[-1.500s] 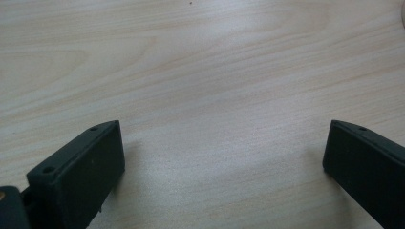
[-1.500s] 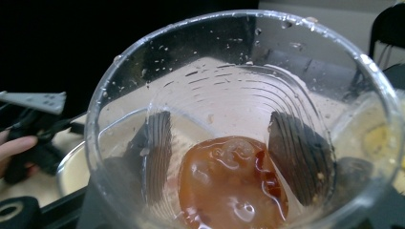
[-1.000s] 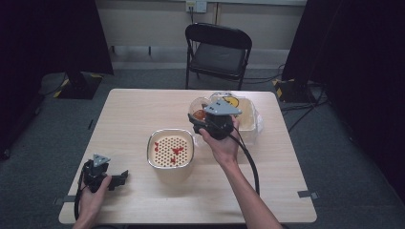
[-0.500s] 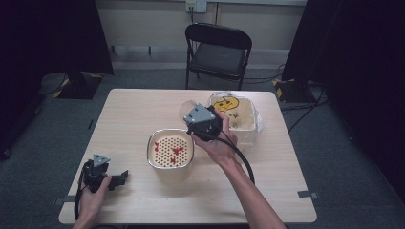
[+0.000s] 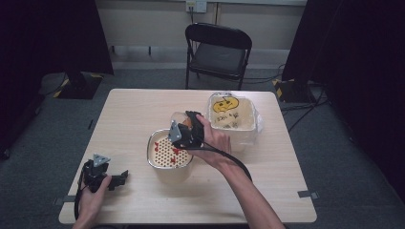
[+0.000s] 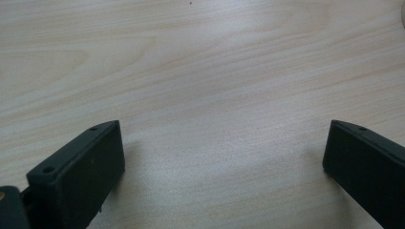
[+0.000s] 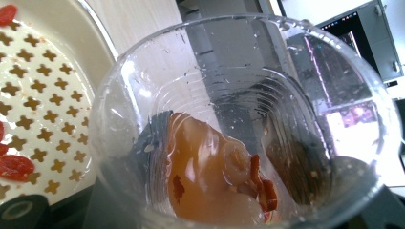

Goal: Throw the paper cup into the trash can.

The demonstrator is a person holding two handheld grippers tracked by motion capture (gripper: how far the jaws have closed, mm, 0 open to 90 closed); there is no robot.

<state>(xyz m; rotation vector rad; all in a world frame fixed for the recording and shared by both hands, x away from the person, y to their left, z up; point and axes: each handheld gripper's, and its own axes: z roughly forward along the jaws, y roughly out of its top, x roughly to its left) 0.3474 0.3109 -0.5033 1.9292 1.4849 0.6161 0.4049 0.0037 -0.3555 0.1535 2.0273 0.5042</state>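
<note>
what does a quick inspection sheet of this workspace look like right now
surface: light wooden table, bare in front of the left gripper's jaws.
job's things: clear plastic cup tilted, orange liquid and red bits inside; bowl with perforated strainer insert holding red pieces.
clutter: plastic-lined container with a yellow patch inside.
grippers: right gripper shut on the cup, beside the bowl's far rim; left gripper open, low over the table near its front left corner.
cables: black cable along the right forearm; more on the floor.
surroundings: black folding chair, dark curtains, grey floor.
</note>
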